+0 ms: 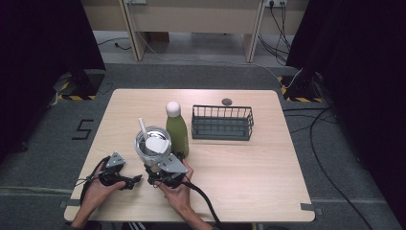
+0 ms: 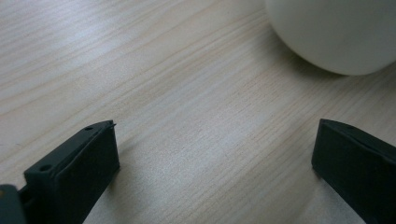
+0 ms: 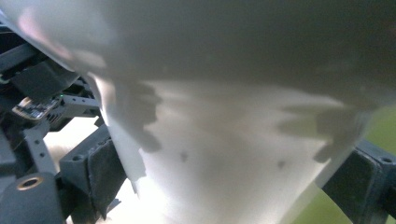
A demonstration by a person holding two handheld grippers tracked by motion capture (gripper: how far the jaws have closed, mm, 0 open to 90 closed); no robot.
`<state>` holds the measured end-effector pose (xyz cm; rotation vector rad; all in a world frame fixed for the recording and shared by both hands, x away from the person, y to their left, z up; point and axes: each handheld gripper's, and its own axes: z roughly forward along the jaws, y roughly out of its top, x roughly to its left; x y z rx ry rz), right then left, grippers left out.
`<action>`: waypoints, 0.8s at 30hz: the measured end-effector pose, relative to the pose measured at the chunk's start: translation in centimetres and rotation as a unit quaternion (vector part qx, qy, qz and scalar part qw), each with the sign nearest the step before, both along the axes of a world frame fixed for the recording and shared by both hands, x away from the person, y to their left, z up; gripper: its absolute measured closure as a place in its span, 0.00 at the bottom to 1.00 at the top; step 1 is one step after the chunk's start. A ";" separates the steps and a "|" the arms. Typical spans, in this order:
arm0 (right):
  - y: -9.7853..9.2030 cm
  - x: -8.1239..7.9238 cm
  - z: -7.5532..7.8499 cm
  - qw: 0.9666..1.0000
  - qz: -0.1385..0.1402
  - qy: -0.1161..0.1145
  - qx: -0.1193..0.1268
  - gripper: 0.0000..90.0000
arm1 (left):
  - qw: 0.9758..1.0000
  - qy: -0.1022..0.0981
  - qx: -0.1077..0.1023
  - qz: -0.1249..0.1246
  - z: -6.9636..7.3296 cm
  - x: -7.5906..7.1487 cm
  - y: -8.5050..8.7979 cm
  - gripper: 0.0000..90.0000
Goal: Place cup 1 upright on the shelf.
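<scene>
My right hand-held gripper (image 1: 160,168) clamps the base of the white tumbler (image 1: 152,147), just beside the green bottle (image 1: 177,134) on the worktop (image 1: 249,163). My left hand-held gripper (image 1: 136,179) rests open nearby. I should keep the tumbler upright, squeeze evenly, and steer clear of the bottle.

White tumbler (image 1: 152,146), olive-green bottle (image 1: 177,132), dark grey wire basket (image 1: 222,123).

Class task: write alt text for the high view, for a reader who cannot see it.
A person's right gripper clamps a white tumbler with a straw, close beside a green bottle on a wooden table. The left gripper rests open to the tumbler's left; a dark wire basket stands further back.
</scene>
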<state>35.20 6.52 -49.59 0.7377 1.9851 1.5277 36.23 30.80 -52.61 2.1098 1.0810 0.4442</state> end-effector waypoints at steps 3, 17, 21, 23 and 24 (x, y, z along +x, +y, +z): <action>-0.4 -0.2 0.2 1.000 0.001 -0.003 0.000 0.12 | 1.000 0.000 -0.002 0.001 0.0 0.0 0.0 0.00; -3.7 -0.6 2.5 1.000 0.015 0.011 -0.001 0.12 | 1.000 0.000 -0.002 0.001 0.0 0.0 0.0 0.00; -5.3 -1.3 2.9 1.000 0.018 0.017 0.001 0.12 | 1.000 0.000 -0.001 0.002 0.0 0.0 0.0 0.00; -6.1 -1.7 3.1 1.000 0.022 0.021 -0.005 0.12 | 1.000 0.000 -0.001 0.001 0.0 0.0 0.0 0.00; -6.5 -1.9 3.2 0.999 0.024 0.023 -0.006 0.12 | 1.000 0.000 -0.001 0.001 0.0 0.0 0.0 0.00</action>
